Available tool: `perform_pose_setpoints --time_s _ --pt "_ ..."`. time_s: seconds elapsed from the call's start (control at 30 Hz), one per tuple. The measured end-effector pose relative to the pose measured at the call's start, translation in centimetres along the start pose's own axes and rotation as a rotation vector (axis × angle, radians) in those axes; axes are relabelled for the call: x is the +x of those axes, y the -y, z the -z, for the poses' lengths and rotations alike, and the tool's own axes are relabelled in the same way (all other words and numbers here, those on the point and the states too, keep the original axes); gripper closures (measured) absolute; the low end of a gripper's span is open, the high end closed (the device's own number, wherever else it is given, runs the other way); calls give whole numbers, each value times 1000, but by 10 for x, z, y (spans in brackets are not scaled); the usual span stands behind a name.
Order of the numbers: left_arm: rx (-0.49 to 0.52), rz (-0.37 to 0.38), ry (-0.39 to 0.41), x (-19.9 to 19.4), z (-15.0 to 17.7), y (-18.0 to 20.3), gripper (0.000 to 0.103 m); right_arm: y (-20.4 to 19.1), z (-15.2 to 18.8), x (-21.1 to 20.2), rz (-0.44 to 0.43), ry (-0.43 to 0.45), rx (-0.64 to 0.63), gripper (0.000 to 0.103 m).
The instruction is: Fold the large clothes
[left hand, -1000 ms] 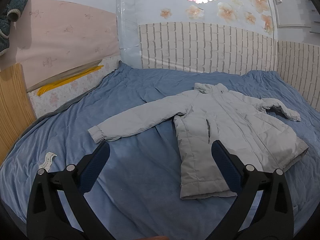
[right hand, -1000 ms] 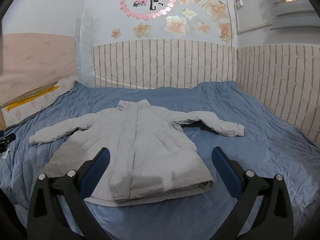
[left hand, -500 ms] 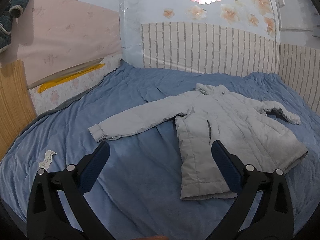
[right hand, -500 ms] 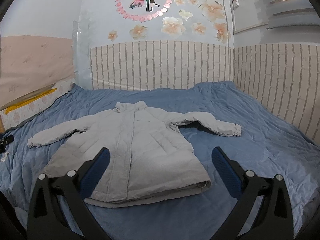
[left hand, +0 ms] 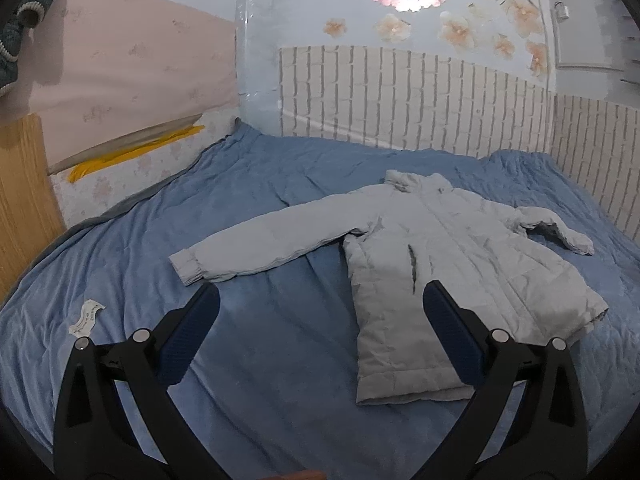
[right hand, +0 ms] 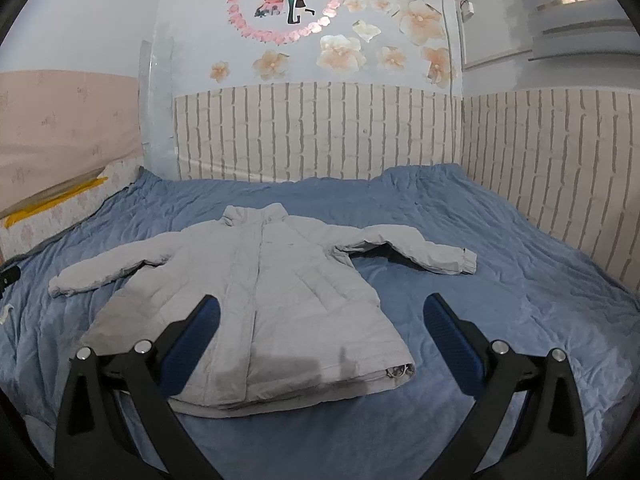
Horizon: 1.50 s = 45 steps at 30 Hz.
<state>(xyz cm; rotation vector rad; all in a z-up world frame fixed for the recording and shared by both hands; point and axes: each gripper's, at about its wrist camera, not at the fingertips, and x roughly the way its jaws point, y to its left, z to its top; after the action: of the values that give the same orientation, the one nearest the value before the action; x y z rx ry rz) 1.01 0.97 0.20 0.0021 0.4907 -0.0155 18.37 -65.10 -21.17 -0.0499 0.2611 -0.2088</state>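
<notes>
Jacket (left hand: 436, 256) light grey, padded, lying flat front-up on blue bedspread (left hand: 260, 340), collar toward the brick-pattern wall (left hand: 400, 96), hem toward the cameras. Both sleeves spread out sideways: one sleeve (left hand: 256, 248) stretched long toward the left side of the bed, the other sleeve (right hand: 416, 250) bent, cuff resting on the spread. Front closed, centre placket running collar to hem (dark pocket slit visible in left wrist view). Hem corner shows a drawcord end in right wrist view.

Left gripper (left hand: 320, 336) jaws spread wide, nothing between them, held above the bedspread, not touching jacket; aimed at the gap between the long sleeve and the body. Right gripper (right hand: 320, 336) also wide apart, empty, above the lower half of the jacket, no contact visible.

Small white paper tag (left hand: 86, 316) on the spread, left of the left gripper, apart from the sleeve cuff. Flower and heart stickers (right hand: 288, 4) on wall above brick panel. Yellow strip (left hand: 132, 154) at bed's left edge.
</notes>
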Motion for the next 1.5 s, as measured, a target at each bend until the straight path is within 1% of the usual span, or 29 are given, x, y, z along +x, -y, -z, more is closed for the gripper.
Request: perform_pose_setpoints --time_s 0.1,0.2,0.3,0.4,0.5,0.6,0.7,0.77,0.83,0.9,0.97,1.07,1.17,1.23,1.3,1.4,1.5 --pt "-35 -32 -39 12 -3 -5 3 -1 0 1 14 -2 -4 2" --pt "-91 -35 -70 24 -8 -12 3 1 -4 -4 48 2 13 2" --pt "-118 -65 -67 31 -10 -19 3 1 -13 -12 94 41 -1 2" --pt "-137 -100 -75 33 -10 -26 3 -9 -23 -16 140 81 -72 2" --pt "-188 -93 -62 29 -11 -38 3 -14 -30 -14 141 87 -111 2" --pt "-201 -105 -46 26 -14 -45 3 -20 -36 -4 122 52 -133 2" --pt "-208 -109 -44 27 -17 -50 3 -19 -43 6 108 44 -130 2" --pt "-202 -108 -47 28 -20 -53 3 -21 -52 23 96 36 -120 2" --pt "-199 -98 -49 30 -23 -56 3 -25 -60 49 79 12 -112 2" --pt "-169 -91 -38 35 -27 -56 3 -34 -64 75 93 -19 -117 2" --pt "-147 -99 -40 45 -28 -54 3 -40 -67 81 105 -21 -119 2" --pt "-178 -76 -67 62 -27 -54 3 -48 -66 76 112 -4 -159 2" --pt "-186 -66 -74 66 -22 -46 3 -53 -63 69 116 12 -220 2" --pt "-144 -78 -51 57 -21 -37 3 -50 -63 64 101 16 -213 2" --pt "-113 -95 -25 46 -22 -32 3 -44 -64 54 67 21 -175 2" --pt "-120 -101 10 22 -25 -27 3 -33 -66 36 44 49 -127 2" --pt "-125 -103 26 3 -29 -20 3 -23 -65 15 30 68 -97 2"
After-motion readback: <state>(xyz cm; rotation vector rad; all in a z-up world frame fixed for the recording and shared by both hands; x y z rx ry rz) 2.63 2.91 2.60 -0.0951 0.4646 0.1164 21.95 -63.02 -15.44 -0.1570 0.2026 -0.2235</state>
